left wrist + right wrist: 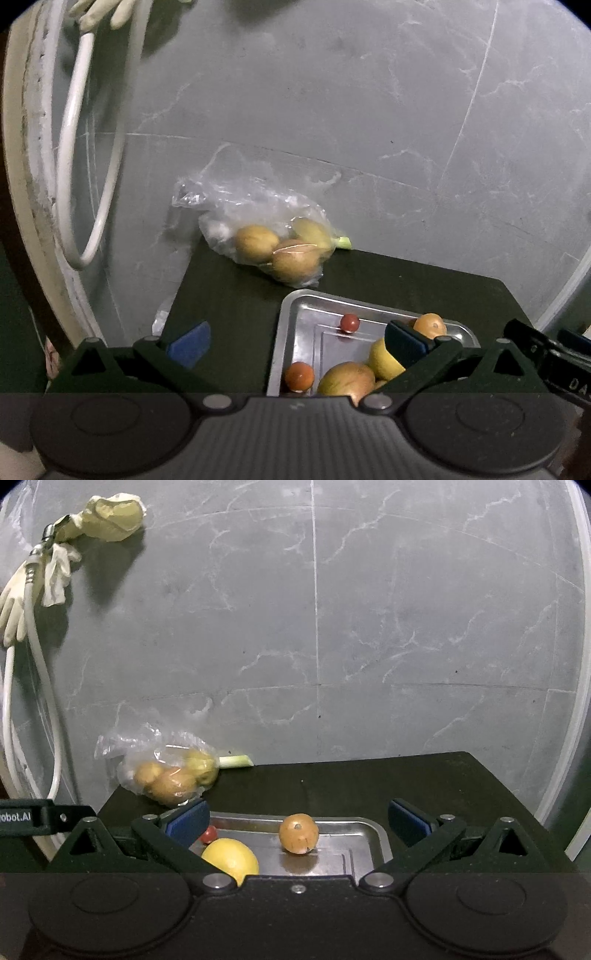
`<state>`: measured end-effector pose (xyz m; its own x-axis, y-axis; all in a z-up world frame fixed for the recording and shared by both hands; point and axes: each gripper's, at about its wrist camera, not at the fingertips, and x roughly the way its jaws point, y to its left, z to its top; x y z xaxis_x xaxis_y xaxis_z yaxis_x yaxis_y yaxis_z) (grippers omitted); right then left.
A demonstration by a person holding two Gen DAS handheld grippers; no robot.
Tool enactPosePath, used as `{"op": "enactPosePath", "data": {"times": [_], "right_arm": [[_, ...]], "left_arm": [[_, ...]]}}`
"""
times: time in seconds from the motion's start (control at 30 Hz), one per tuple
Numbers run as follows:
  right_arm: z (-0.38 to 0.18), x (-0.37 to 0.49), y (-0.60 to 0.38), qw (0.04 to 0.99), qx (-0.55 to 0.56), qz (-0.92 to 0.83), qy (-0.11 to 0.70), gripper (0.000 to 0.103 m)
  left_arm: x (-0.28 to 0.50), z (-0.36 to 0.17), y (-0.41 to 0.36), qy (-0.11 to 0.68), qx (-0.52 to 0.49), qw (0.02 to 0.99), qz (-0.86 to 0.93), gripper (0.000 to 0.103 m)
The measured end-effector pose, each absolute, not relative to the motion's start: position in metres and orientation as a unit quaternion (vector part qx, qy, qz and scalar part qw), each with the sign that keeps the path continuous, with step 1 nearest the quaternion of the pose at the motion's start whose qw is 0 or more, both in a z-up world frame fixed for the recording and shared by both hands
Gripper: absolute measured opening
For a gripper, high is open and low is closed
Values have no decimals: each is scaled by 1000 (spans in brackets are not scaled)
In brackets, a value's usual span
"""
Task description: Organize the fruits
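Two grippers hover over a dark table (369, 782) set against a grey marbled wall (369, 609). Left gripper (295, 341): blue pads spread wide, nothing between them. Right gripper (297, 819): pads likewise wide apart, holding nothing.

Metal tray (295, 314) sits on the near part of the table. Contents seen from the left wrist view: small red tomato (349, 322) toward the far side, larger red-orange tomato (299, 375) at the near left corner, yellow-red apple (347, 380) just right of it, lemon (382, 360) touching the apple and partly hidden by the left gripper's right pad, orange (429, 325) at the far right edge. In the right wrist view the orange stands alone in mid-tray, apart from the lemon, which lies at the near left.

Clear plastic bag (258, 225) lies at the far left corner of the table, touching the wall. Inside: two brownish round fruits and one yellow-green one; type cannot be told. A pale green stalk (236, 761) pokes out to the right behind the bag.

White hose (44, 709) hangs down the wall at left, with pale rubber gloves (18, 602) draped over it.
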<state>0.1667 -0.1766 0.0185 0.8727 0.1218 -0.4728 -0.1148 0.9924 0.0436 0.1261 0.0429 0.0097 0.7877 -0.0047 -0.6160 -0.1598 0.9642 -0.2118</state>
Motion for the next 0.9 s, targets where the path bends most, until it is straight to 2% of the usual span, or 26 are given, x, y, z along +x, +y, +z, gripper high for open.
{"op": "enactPosePath", "data": {"times": [0.37, 0.9], "right_arm": [[23, 162, -183, 969, -12, 66, 236, 102], [21, 163, -204, 960, -7, 116, 256, 102]], "left_arm": [[123, 4, 45, 322, -134, 936, 53, 102], [109, 12, 10, 327, -125, 934, 73, 102]]}}
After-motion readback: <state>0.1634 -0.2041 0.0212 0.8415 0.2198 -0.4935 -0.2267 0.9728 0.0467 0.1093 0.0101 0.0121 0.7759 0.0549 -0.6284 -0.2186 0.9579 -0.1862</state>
